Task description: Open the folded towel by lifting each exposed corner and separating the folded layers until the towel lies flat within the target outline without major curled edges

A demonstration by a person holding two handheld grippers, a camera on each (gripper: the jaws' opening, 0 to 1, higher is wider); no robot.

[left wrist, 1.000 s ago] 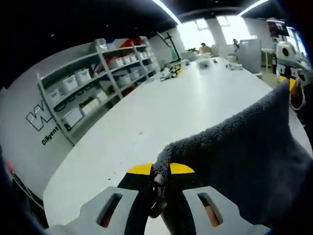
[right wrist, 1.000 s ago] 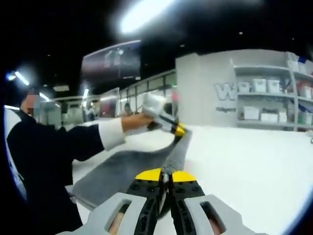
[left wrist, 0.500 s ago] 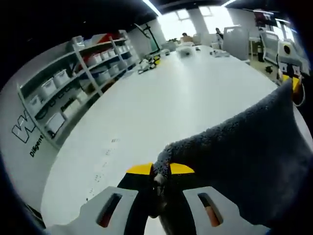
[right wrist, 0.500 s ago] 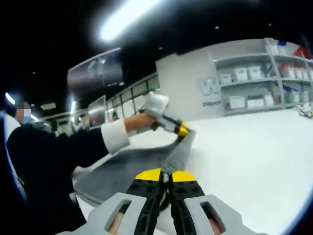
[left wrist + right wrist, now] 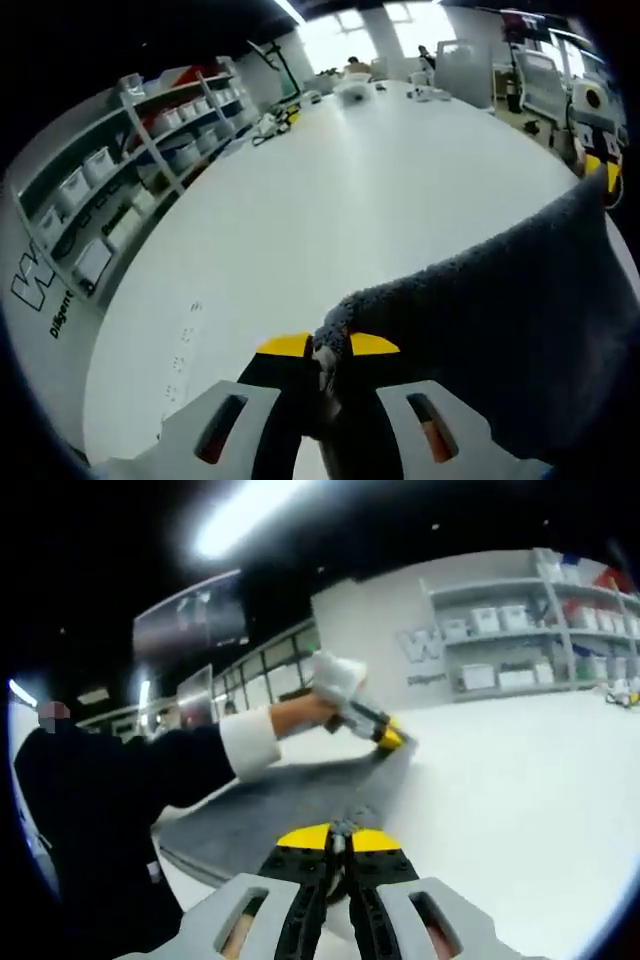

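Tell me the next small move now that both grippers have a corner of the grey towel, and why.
Probably lower both corners onto the white table while drawing them apart. The left gripper and right gripper are each shut on a corner of the grey terry towel, which hangs lifted with its far part on the table, so the raised layer looks ready to lay flat.

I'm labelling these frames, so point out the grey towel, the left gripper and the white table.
grey towel (image 5: 500,330), left gripper view, mid cloth.
left gripper (image 5: 322,372), left gripper view, between fingertips.
white table (image 5: 330,190), left gripper view, bare top.
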